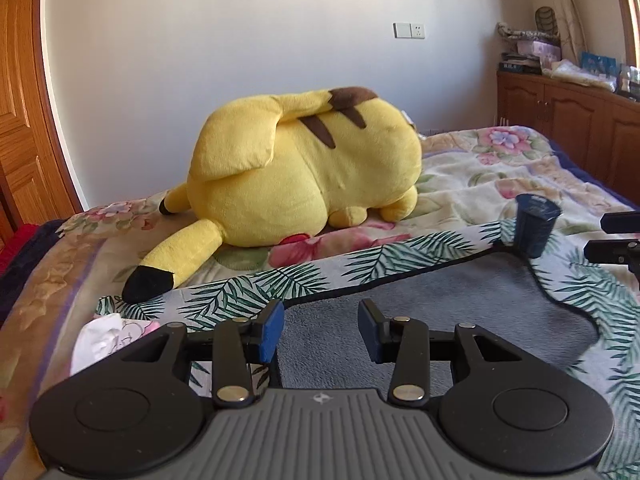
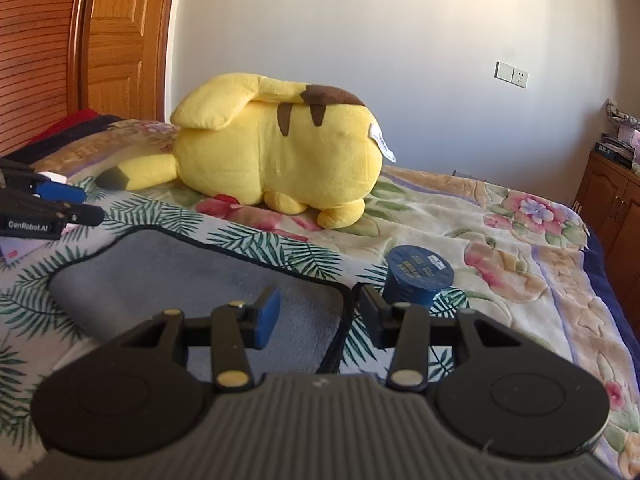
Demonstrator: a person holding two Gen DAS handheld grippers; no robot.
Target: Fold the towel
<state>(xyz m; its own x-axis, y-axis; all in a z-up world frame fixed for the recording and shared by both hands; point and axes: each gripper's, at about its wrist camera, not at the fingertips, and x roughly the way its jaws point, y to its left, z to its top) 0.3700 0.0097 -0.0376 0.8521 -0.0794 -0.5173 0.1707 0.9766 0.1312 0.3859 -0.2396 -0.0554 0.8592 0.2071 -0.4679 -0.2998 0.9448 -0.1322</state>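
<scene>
On the bed (image 1: pixel 520 176), spread over a floral blanket (image 2: pixel 500 232), lies the towel (image 1: pixel 440 304), its grey plush side up with a palm-leaf border (image 1: pixel 360 264) and a dark piped edge running around the grey patch. Both tongs hover low over it, nearer the camera side. Left tongs (image 1: pixel 321 330) stand open with a wide gap between the blue pads, nothing held, the grey field showing between them. Right tongs (image 2: pixel 316 320) are likewise open and empty, straddling the dark piped edge at the towel's right side. Just beyond the right tongs a dark blue cup (image 2: pixel 418 280) with a printed lid sits on the leaf border; in the left view it stands at the towel's far right corner. Behind the towel a big yellow plush toy (image 1: pixel 304 168) lies on its side, its black-tipped ear (image 1: pixel 160 272) touching the towel's far edge. A crumpled white and pink cloth (image 1: pixel 108 336) lies by the towel's left end. Wooden cabinets (image 1: pixel 568 116) line the wall on the right.
</scene>
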